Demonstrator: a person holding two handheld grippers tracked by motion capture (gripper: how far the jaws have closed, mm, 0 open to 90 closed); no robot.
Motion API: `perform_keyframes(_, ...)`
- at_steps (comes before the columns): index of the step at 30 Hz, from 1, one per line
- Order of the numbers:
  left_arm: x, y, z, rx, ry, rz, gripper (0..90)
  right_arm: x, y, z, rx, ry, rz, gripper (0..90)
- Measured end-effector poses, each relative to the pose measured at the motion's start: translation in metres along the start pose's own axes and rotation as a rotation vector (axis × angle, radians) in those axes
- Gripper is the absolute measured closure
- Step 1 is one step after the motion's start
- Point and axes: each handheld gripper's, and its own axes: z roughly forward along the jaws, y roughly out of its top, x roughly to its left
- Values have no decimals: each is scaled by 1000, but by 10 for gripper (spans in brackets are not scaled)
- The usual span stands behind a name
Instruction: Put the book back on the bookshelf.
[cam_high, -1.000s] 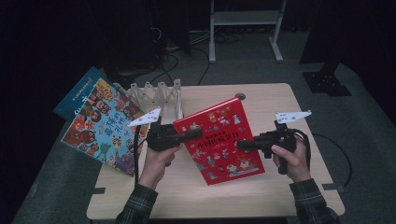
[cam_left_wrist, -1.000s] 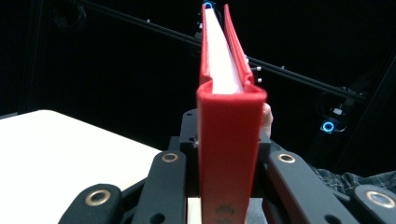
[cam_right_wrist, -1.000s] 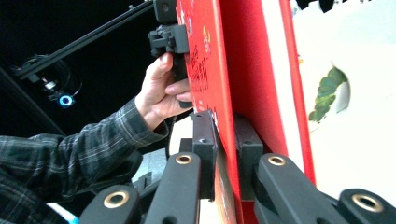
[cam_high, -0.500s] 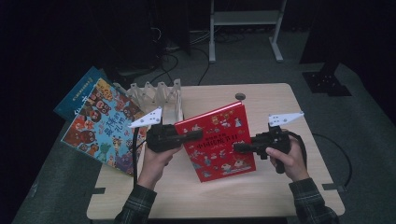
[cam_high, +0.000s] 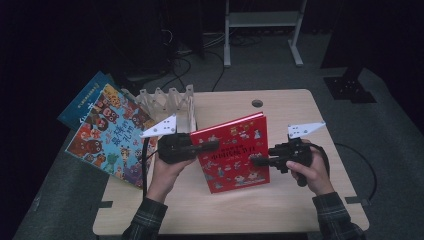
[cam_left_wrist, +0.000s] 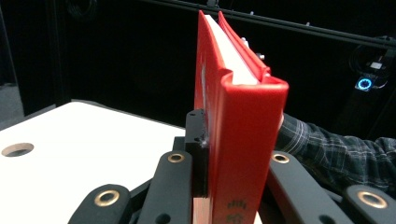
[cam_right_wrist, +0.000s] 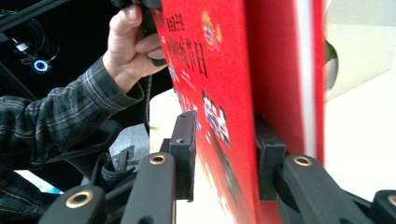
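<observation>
Hands come up from the near edge of the bench (cam_high: 280, 105), each with a tool, and between them stands a red book (cam_high: 231, 150), held up off the top with its cover toward the person. The left tool (cam_high: 212, 145) bites the book's left edge by the spine: in the left gripper view its jaws sit pressed against both covers of the book (cam_left_wrist: 243, 140), pinching it. The right tool (cam_high: 255, 161) is at the book's right edge. In the right gripper view the book (cam_right_wrist: 224, 93) stands between its jaws, which have just been opening; the left pad stands a little clear of the cover, while the right one lies close against the back, so it does not look to be clamping. The left hand (cam_right_wrist: 133, 44) shows beyond, gripping its tool. Behind the left tool a wooden rack (cam_high: 167, 102) stands on the bench, and two picture books (cam_high: 107, 132) lean out past the bench's left edge beside it.
</observation>
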Motion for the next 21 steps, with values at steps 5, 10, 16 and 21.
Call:
perform_keyframes(5,0,1,-2,1,11,3,799,0,-1,-3,5,-15,-2,642)
perform_keyframes(10,0,2,-4,-8,23,3,801,-2,-2,-7,2,-41,-8,629)
perform_keyframes(16,-1,3,-7,-9,46,11,802,-3,-3,-9,4,-80,-23,597)
perform_keyframes(21,-2,4,-11,-29,48,11,804,-5,-4,-14,5,-132,-20,554)
